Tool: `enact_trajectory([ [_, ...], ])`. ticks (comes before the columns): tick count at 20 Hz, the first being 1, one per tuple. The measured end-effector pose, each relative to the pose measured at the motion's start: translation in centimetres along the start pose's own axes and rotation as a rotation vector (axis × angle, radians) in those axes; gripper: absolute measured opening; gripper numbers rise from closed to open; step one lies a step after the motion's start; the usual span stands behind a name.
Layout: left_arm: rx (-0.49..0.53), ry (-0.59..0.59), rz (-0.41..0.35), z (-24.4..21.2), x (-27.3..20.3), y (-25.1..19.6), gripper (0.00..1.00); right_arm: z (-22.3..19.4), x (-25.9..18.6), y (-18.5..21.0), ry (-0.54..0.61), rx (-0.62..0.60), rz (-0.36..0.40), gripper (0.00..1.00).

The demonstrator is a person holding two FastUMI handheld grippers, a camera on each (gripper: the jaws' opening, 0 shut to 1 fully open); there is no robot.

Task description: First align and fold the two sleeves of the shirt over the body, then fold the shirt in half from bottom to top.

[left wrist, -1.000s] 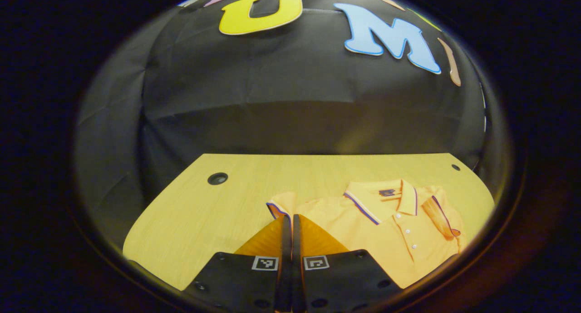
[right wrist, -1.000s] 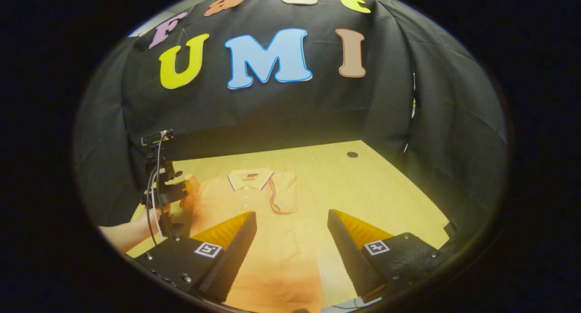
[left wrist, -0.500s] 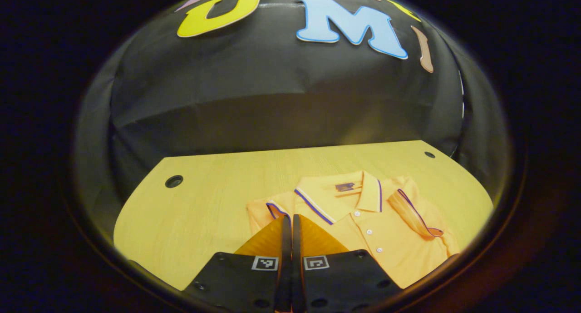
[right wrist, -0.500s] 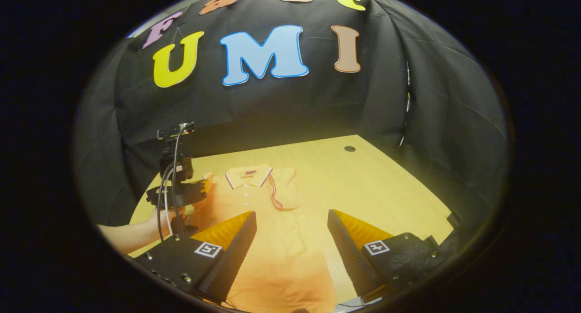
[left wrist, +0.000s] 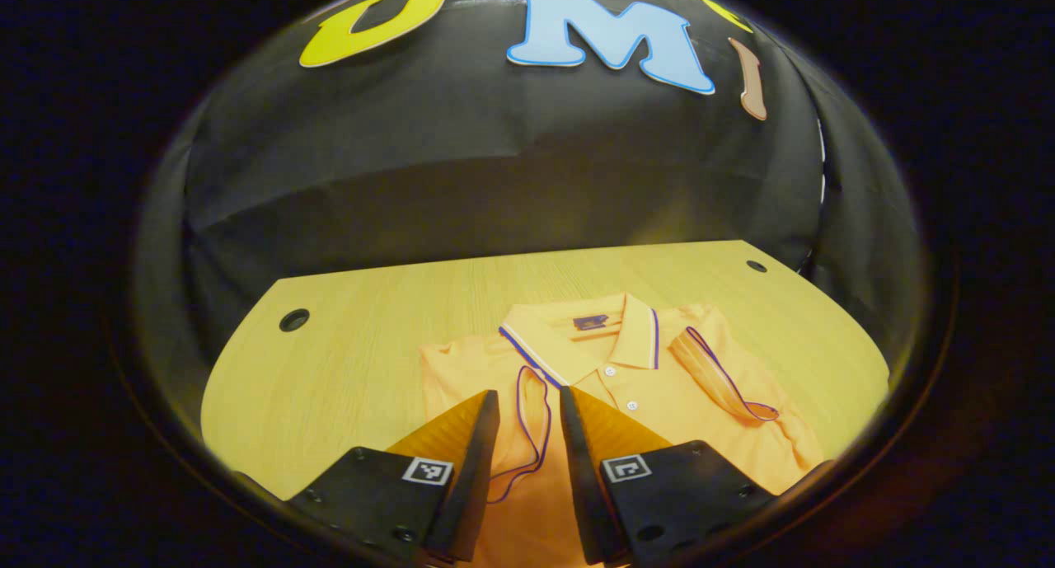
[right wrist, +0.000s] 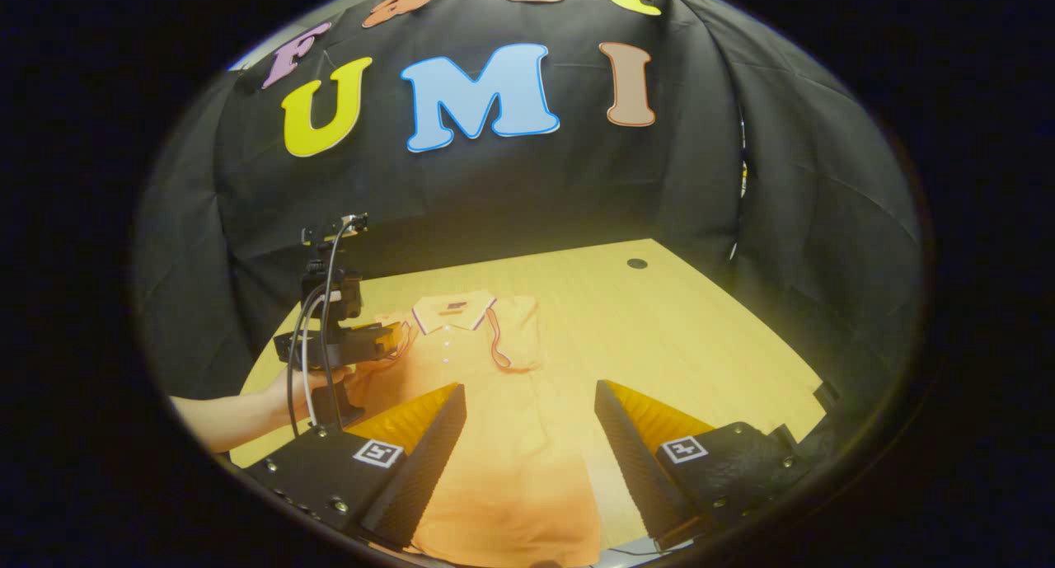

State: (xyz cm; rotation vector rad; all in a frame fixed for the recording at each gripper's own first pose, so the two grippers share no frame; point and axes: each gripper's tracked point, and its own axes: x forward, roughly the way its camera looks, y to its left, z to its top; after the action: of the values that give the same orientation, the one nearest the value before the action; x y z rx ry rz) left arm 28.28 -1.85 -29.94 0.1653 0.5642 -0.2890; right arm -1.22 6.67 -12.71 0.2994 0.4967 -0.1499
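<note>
An orange polo shirt with purple-trimmed collar lies face up on the wooden table. Both sleeves are folded in over the body. The far sleeve lies slanted across the chest. The near sleeve rests between the fingers of my left gripper, which stands open just above it without pinching it. In the right gripper view the shirt stretches toward me, and my right gripper hovers open over its lower half. The left gripper appears there at the shirt's shoulder, held by a hand.
The table has round cable holes near its far corners. Black cloth walls close in behind and at both sides. Bare wood lies left of the shirt and right of it.
My left gripper carried the near sleeve rightward over the body, then opened and let it go. The right gripper stayed open and almost still.
</note>
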Motion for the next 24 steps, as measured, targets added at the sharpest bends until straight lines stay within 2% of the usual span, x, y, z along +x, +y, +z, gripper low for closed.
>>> enact_trajectory([
  [2, 0.008, -0.016, -0.001, 0.3, -1.6, -0.4, 0.63, -0.7, 0.3, -0.4, 0.016, -0.008, 0.019, 0.98],
  [3, 0.008, -0.023, -0.008, 0.2, -2.6, -0.8, 0.64, -1.3, 0.3, -0.6, 0.025, -0.011, 0.031, 0.98],
  [4, 0.007, -0.026, -0.013, 0.1, -3.6, -1.2, 0.75, -2.0, 0.1, -0.7, 0.036, -0.015, 0.041, 0.98],
  [6, 0.009, -0.034, -0.009, -0.6, -5.8, -1.8, 0.86, -3.1, 0.3, -1.2, 0.053, -0.027, 0.052, 0.98],
  [8, 0.001, -0.027, 0.014, -1.9, -8.2, -2.0, 0.92, -4.2, 0.3, -1.6, 0.075, -0.035, 0.067, 0.98],
  [11, -0.012, -0.011, 0.026, -4.4, -12.2, -2.7, 0.96, -7.1, -1.0, -2.7, 0.111, -0.053, 0.080, 0.98],
  [13, -0.010, 0.006, 0.026, -6.6, -14.8, -3.4, 0.95, -8.8, -1.5, -3.0, 0.136, -0.071, 0.087, 0.95],
  [14, -0.011, 0.014, 0.026, -7.5, -16.2, -3.7, 0.95, -9.6, -1.7, -3.2, 0.151, -0.084, 0.091, 0.98],
  [21, -0.054, 0.051, 0.030, -13.9, -24.0, -5.8, 0.95, -14.7, -3.7, -3.9, 0.222, -0.163, 0.117, 0.98],
  [23, -0.075, 0.065, 0.033, -15.6, -26.0, -6.0, 0.95, -16.0, -4.1, -3.9, 0.243, -0.173, 0.128, 0.95],
  [24, -0.085, 0.071, 0.035, -16.3, -26.9, -6.1, 0.95, -16.5, -4.4, -4.0, 0.253, -0.177, 0.133, 0.98],
])
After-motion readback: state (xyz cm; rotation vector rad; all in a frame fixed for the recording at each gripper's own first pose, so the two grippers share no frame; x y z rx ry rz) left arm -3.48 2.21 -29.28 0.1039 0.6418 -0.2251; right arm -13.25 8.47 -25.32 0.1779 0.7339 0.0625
